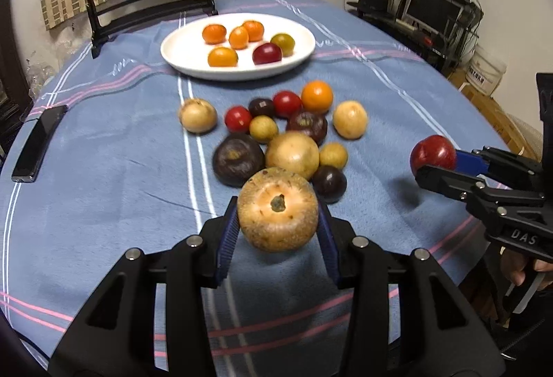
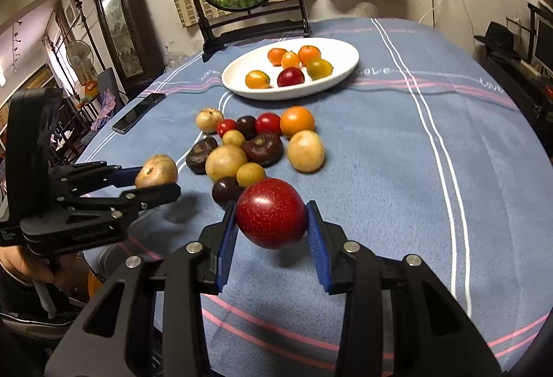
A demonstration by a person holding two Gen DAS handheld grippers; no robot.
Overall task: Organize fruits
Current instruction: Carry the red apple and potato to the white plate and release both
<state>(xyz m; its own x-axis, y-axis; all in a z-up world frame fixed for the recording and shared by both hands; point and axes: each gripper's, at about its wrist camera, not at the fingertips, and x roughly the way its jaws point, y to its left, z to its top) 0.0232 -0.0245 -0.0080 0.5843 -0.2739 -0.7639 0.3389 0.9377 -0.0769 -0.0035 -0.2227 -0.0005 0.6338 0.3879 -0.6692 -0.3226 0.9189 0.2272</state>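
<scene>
Mid-carry: left gripper [image 1: 278,225] clamps tan fruit [image 1: 277,209], right gripper [image 2: 271,226] clamps red fruit [image 2: 271,213]; next prob. over to white plate [image 1: 179,60] & release.

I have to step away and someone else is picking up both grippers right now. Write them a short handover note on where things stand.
Left gripper: jaws shut on a tan round fruit, lifted off the cloth.
Right gripper: jaws shut on a red speckled fruit, also lifted.
White plate at the far end of the table holds six small fruits: four orange, one dark red, one greenish.
Left to do: the loose pile of tan, dark purple, red and orange fruits between grippers and plate still lies on the blue tablecloth. The two held fruits are not yet placed.
A phone lies near the left table edge.
</scene>
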